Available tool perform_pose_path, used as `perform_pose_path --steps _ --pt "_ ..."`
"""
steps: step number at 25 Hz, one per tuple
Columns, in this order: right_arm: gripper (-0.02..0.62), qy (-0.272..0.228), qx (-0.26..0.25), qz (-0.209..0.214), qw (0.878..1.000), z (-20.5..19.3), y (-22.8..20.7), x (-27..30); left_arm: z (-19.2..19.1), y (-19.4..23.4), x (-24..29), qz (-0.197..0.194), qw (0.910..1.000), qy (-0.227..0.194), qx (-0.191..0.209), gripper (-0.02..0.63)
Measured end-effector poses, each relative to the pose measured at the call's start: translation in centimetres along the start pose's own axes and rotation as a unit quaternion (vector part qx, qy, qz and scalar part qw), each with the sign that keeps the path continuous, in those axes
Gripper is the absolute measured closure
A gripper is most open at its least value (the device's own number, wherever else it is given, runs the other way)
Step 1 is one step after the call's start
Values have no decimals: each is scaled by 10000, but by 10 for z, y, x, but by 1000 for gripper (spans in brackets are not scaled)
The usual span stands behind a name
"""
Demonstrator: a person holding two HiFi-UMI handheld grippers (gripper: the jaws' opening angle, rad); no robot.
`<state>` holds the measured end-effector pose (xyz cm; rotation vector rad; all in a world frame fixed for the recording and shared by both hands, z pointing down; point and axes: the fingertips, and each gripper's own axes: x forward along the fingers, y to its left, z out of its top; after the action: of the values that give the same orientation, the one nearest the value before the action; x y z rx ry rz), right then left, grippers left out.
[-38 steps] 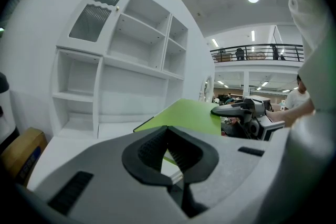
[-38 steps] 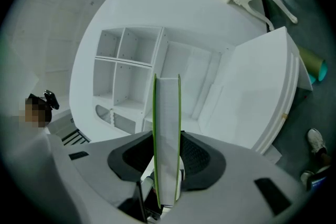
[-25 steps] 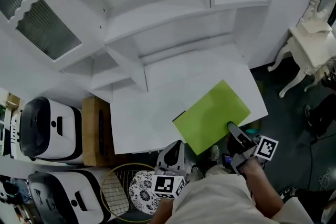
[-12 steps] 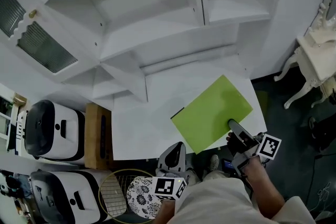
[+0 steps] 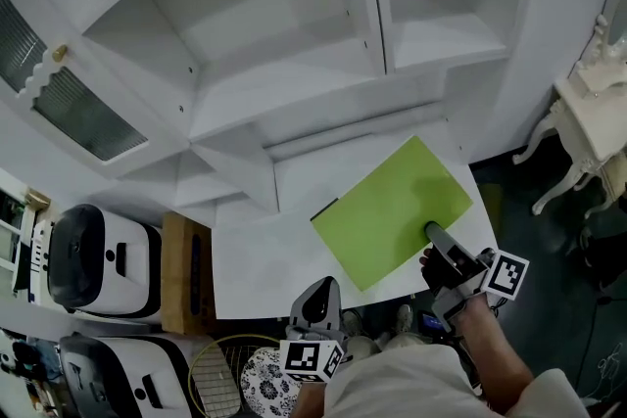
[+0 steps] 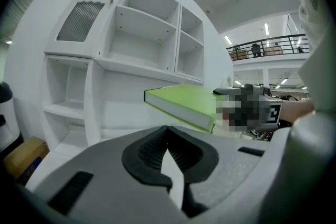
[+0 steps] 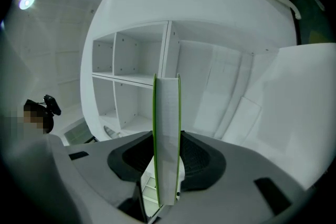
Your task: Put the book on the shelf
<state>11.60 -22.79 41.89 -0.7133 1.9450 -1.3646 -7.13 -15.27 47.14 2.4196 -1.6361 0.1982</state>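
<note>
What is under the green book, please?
Below the book, held up by the right gripper, lies the white counter. The patch directly beneath the cover is hidden.

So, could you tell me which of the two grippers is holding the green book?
The right gripper, clamped on the green book; the left gripper holds nothing.

Dim head view; fisheye-warped, dark-cornered gripper views

Book (image 5: pixel 392 210) corner behind right gripper (image 5: pixel 432 232)
</note>
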Motion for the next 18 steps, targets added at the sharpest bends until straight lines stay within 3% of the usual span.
perform_pose_path --steps 18 --pt "442 -157 -150 277 9994 -16 83 101 18 52 11 -392 9991 -108 86 603"
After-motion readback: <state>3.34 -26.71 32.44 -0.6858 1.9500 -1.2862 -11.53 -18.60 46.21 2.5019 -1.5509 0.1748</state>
